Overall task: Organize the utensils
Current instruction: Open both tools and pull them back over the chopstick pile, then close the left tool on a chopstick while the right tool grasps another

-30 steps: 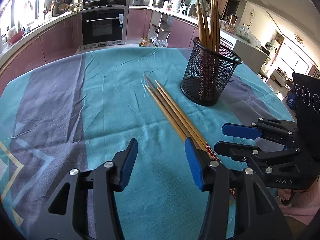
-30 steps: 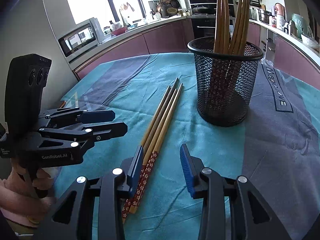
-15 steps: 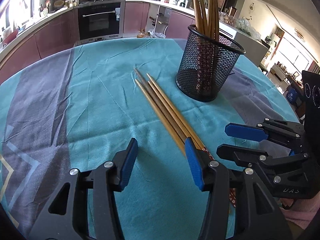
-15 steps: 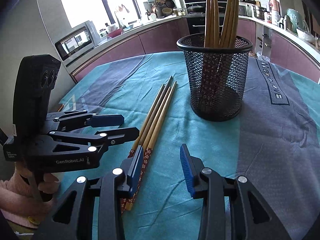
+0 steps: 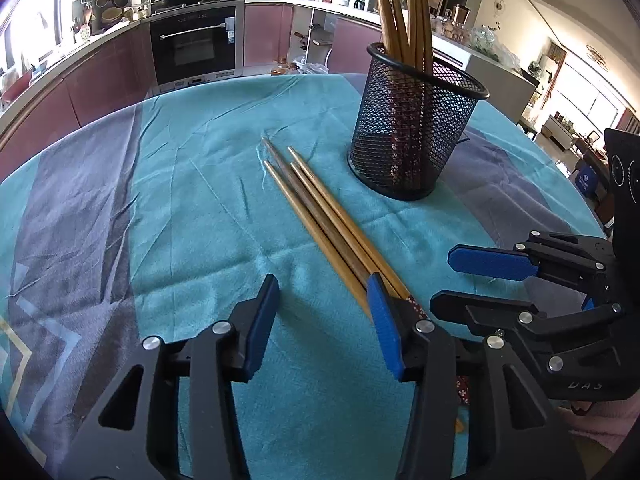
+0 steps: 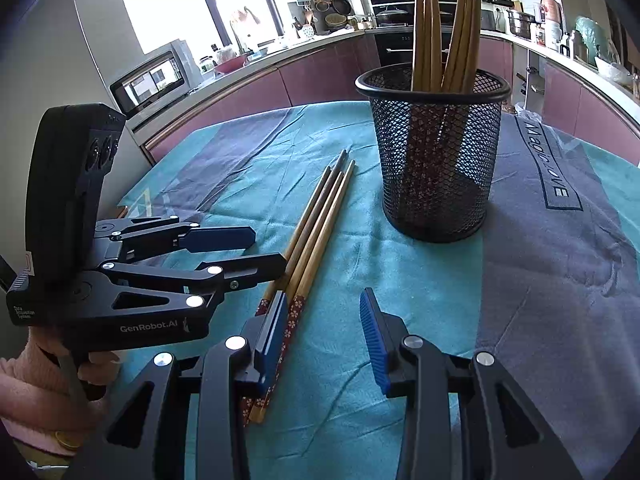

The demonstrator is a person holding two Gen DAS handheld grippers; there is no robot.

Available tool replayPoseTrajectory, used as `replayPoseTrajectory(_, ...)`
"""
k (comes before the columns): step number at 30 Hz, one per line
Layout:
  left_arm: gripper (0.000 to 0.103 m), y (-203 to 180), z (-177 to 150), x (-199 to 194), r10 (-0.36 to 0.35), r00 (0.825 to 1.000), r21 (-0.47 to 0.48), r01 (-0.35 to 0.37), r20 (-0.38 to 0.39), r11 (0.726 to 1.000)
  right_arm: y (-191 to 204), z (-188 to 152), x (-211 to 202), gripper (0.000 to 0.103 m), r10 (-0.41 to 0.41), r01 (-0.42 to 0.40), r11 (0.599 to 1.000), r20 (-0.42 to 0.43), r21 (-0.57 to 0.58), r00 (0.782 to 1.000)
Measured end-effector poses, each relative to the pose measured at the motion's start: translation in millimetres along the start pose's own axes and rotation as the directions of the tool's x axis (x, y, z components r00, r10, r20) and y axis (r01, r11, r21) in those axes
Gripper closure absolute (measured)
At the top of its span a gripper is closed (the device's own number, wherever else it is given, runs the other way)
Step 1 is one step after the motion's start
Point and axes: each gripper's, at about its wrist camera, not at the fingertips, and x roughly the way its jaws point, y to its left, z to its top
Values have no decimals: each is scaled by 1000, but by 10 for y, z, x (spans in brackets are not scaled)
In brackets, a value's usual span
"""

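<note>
Four loose chopsticks [image 5: 328, 220] lie on the desk [image 5: 192, 184] at seven o'clock of the mesh holder [image 5: 412, 136]. Left claw [image 5: 320, 320] closing, empty; right claw [image 6: 324, 320] parted, empty. Advise centring on the patterned ends before clamping.

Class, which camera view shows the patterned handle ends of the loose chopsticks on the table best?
The right wrist view: the loose chopsticks show their red flowered ends beside its finger. The left wrist view shows their bare tips, with the patterned ends mostly hidden behind its finger.
</note>
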Motion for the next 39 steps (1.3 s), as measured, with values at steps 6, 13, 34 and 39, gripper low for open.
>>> replayPoseTrajectory(6, 58, 20, 14, 4, -2, 1000, 0, 2, -7, 1000, 11, 15, 44, 67, 1, -1, 1000, -3, -7, 1000)
replayPoseTrajectory(13, 59, 60, 41, 23, -26, 1000, -20, 26, -12, 999, 26, 11, 45, 67, 0, 0, 1000, -5, -11, 1000)
replayPoseTrajectory(34, 73, 150, 25, 25, -43, 999, -27, 42, -30, 999, 30, 45, 121, 68, -14, 14, 1000, -22, -11, 1000)
replayPoseTrajectory(39, 74, 149, -1, 1, -45, 999, -26, 44, -27, 999, 28, 75, 157, 70, -33, 32, 999, -32, -18, 999)
